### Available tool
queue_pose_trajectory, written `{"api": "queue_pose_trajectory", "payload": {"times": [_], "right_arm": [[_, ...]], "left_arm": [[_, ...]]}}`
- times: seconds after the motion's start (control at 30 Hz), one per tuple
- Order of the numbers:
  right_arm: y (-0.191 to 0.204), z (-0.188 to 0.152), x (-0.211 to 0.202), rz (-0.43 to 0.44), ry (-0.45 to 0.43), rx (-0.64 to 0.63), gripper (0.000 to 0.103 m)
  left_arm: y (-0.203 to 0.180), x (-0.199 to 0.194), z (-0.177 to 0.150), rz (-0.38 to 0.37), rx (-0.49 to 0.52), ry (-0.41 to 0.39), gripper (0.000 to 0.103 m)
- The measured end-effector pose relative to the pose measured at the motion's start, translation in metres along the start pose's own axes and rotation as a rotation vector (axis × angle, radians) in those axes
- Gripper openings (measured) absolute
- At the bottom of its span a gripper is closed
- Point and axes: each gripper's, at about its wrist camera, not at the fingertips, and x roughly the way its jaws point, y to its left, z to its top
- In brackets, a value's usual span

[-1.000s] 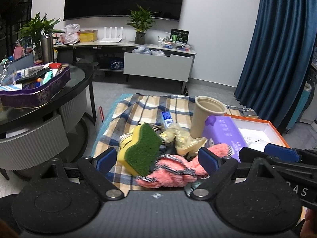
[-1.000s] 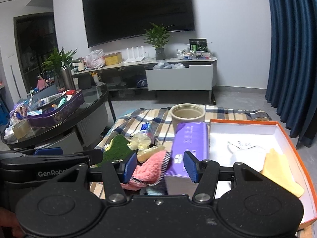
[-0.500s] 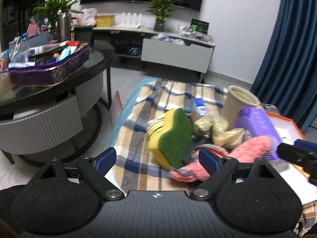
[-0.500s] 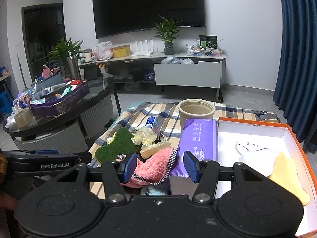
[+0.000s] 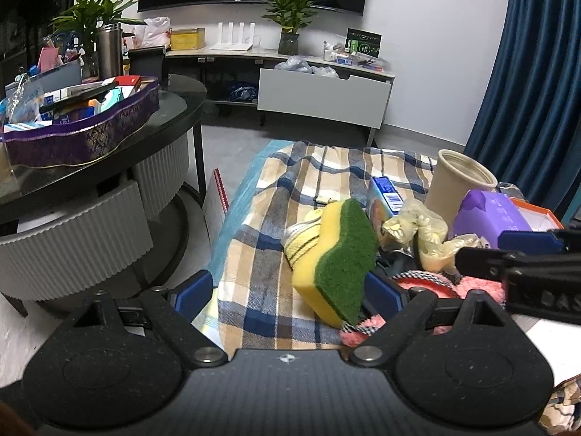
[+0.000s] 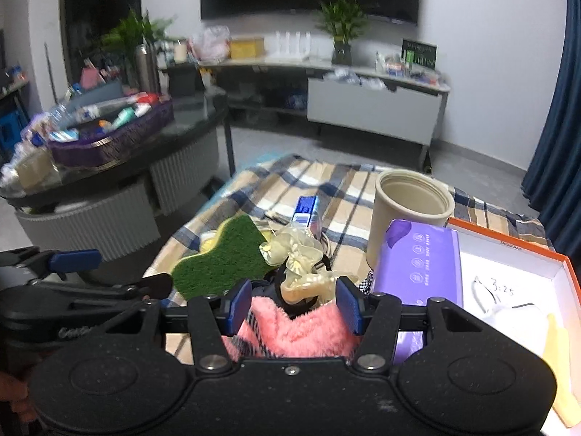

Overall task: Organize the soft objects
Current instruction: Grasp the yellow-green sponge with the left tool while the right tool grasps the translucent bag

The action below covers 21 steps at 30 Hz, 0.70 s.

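1. Much of the pink fluffy cloth [image 6: 297,330] is hidden behind the right gripper [image 6: 294,305]; only its upper part is seen between the blue pads, and contact cannot be told.
2. Motion blur is seen across the right wrist view, so small items on the plaid cloth [image 5: 261,254] are hard to make out.
3. The left gripper [image 5: 287,292] is held low over the plaid cloth's edge, jaws wide apart, with the yellow-green sponge [image 5: 336,261] framed between them.
4. The right gripper's jaws are held apart, level, pointed at the pile.
5. The orange box [image 6: 566,272] is cut off at right.
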Motion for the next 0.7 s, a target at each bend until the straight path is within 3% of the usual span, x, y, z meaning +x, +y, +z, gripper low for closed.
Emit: {"api": "queue_pose_trajectory", "payload": {"times": [0.3,0.37,0.43,0.5,0.7], "right_arm": [[0.009,0.016,0.051,-0.094,0.145,-0.064,0.063],[0.011,0.017,0.061,-0.094,0.172,-0.081,0.055],[0.013,0.017,0.067,-0.092,0.189,-0.093,0.034],[0.014,0.016,0.068,-0.085,0.181,-0.092,0.022],[-0.001,0.022,0.037,-0.075,0.064,-0.016,0.016]], "left_arm": [[0.012,0.014,0.000,-0.046,0.000,0.021,0.094],[0.017,0.017,0.000,-0.052,-0.007,0.025,0.094],[0.020,0.020,0.001,-0.058,-0.016,0.024,0.094],[0.020,0.022,0.002,-0.069,-0.013,0.021,0.095],[0.017,0.036,0.005,-0.086,0.009,0.032,0.095]]}}
